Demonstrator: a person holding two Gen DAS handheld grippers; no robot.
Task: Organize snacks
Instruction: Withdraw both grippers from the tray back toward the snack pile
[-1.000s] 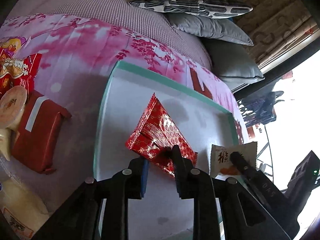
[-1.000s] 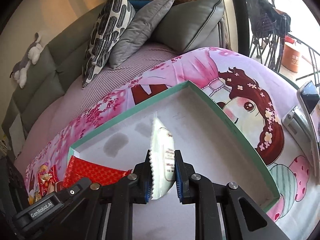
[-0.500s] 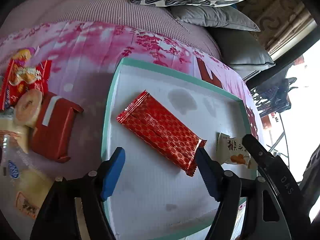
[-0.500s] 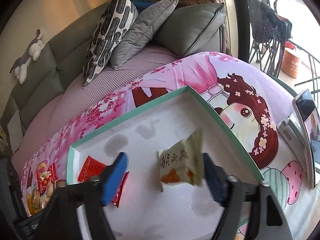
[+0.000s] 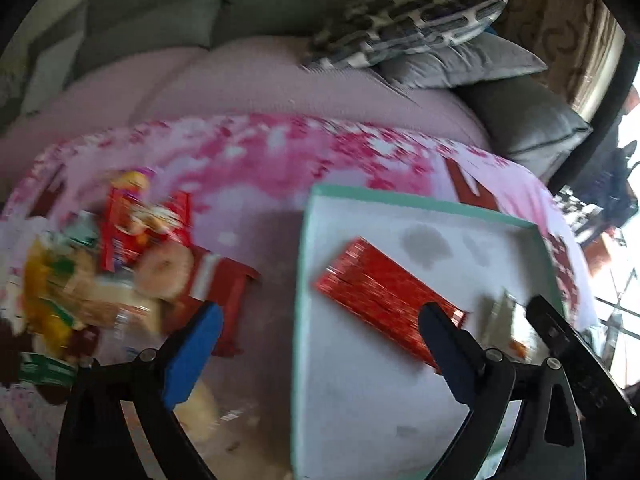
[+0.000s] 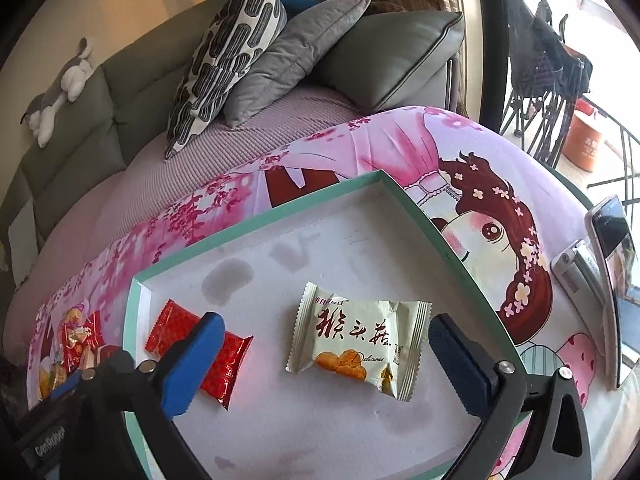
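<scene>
A white tray with a teal rim (image 5: 304, 280) (image 6: 256, 228) lies on the pink printed cloth. Two packets lie flat in it. One is a red foil packet (image 5: 384, 304) (image 6: 230, 354). To its right is a white biscuit packet (image 6: 352, 340), blurred in the left wrist view (image 5: 500, 320). My left gripper (image 5: 320, 314) hangs over the tray's left rim, jaws opening, holding nothing. My right gripper (image 6: 326, 322) hovers above the white packet, jaws opening wide, pads clear of it. A pile of loose snacks (image 5: 132, 256) (image 6: 72, 340) lies left of the tray.
A phone on a stand (image 6: 612, 260) is at the cloth's right edge. Behind the table runs a sofa with a patterned pillow (image 6: 236, 52), grey cushions (image 6: 304, 48) and a plush toy (image 6: 56, 92). The left wrist view is motion-blurred.
Both grippers opened and let go of their packets, which now lie flat in the tray. The left gripper rose and swung left, bringing the snack pile into view.
</scene>
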